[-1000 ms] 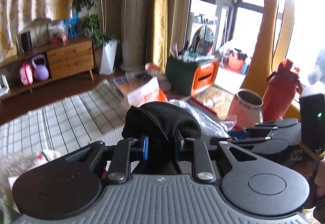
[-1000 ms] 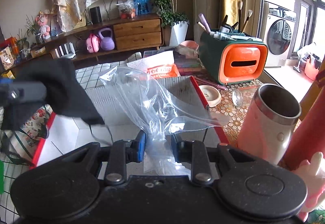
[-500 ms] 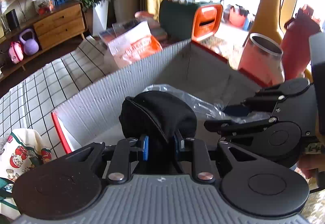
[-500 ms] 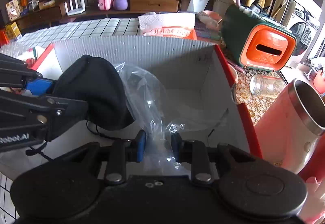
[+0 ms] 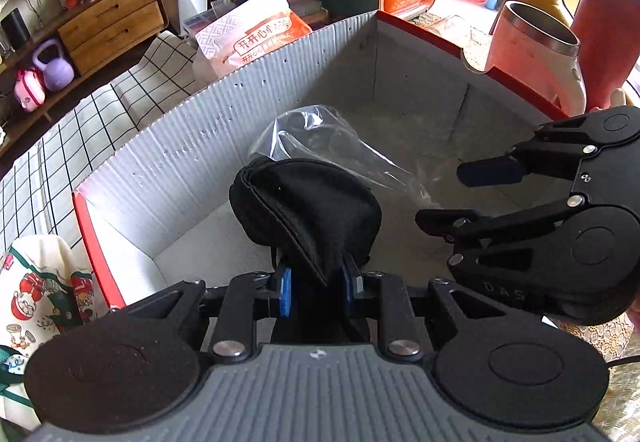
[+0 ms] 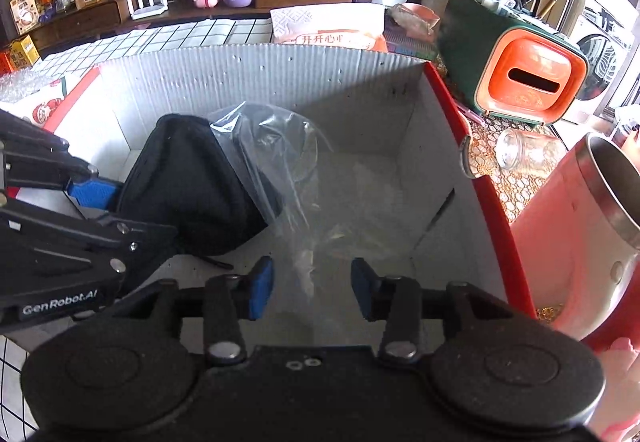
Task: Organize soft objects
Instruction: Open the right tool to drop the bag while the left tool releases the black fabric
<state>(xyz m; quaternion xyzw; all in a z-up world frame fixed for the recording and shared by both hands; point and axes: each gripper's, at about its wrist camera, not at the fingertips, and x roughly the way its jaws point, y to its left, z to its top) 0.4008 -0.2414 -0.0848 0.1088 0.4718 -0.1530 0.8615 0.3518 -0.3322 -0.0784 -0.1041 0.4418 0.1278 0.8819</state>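
The black pouch [image 5: 308, 209] hangs inside the white box [image 5: 200, 145], pinched in our left tongs [image 5: 316, 286]. Just to its right the clear bag [image 6: 288, 177] lies between our right tongs [image 6: 312, 290], whose jaws are opening off it.

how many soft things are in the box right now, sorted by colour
black: 1, the black fabric pouch, pinched in the left gripper
clear: 1, the plastic bag, between the opening jaws of the right gripper
total: 2, inside the cardboard box
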